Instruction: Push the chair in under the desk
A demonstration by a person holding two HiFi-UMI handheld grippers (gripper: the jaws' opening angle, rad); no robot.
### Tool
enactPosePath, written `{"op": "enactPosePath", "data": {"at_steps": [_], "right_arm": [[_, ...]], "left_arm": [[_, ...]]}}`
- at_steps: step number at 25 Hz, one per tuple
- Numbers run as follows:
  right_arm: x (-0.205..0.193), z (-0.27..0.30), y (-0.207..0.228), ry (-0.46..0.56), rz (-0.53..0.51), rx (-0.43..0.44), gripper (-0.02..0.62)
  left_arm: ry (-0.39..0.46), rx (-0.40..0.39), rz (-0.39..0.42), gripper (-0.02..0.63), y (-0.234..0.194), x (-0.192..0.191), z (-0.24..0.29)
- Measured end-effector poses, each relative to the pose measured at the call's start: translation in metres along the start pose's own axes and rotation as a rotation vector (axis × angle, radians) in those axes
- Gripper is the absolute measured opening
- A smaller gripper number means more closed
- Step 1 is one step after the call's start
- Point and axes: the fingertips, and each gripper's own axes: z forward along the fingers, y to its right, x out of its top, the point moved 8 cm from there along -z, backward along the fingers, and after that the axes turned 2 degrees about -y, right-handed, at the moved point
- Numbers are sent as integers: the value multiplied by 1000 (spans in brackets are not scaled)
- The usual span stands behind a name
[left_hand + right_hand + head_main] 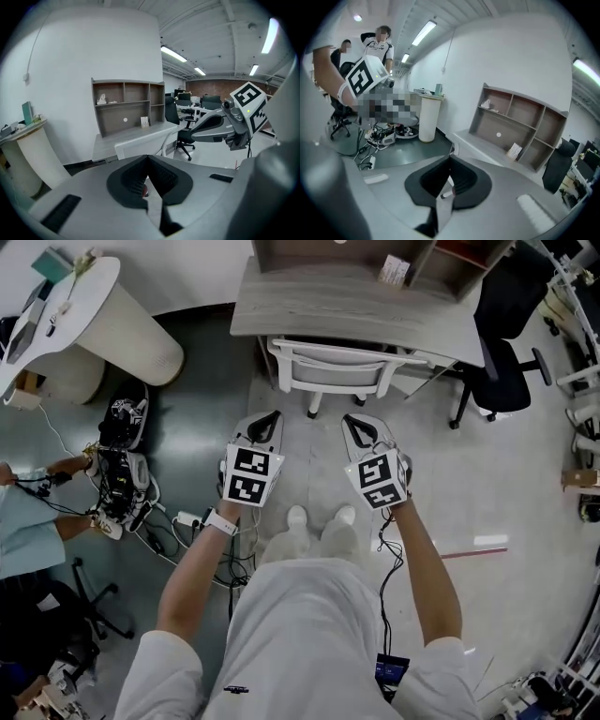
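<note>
- While the grey tabletop [356,306] carried a shelf unit [309,251], the white chair [342,367] sat partly under its front edge.
- Left hand-held gripper [269,418] hovered short of the chair, jaws pressed together, empty.
- Right hand-held gripper [356,423] hovered likewise, jaws together, empty.

Left hand-held gripper [270,416] and right hand-held gripper [351,420], jaws together, seemingly empty
</note>
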Motion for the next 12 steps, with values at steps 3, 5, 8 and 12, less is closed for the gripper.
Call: {"op": "enactPosePath", "data": {"at_steps": [3,5,8,12], "right_arm": [[3,-23,-8,42,49,14,11],[3,-39,-12,70,60,5,11],[2,-65,-16,100,82,-35,11],[4,-95,-17,150,174,-67,11]], "left_arm": [[36,26,7,6,15,-2,-23],[58,32,8,6,25,-3,-38],[89,24,-27,6,36,-3,-60],[124,3,-51,6,49,-3,-83]]}}
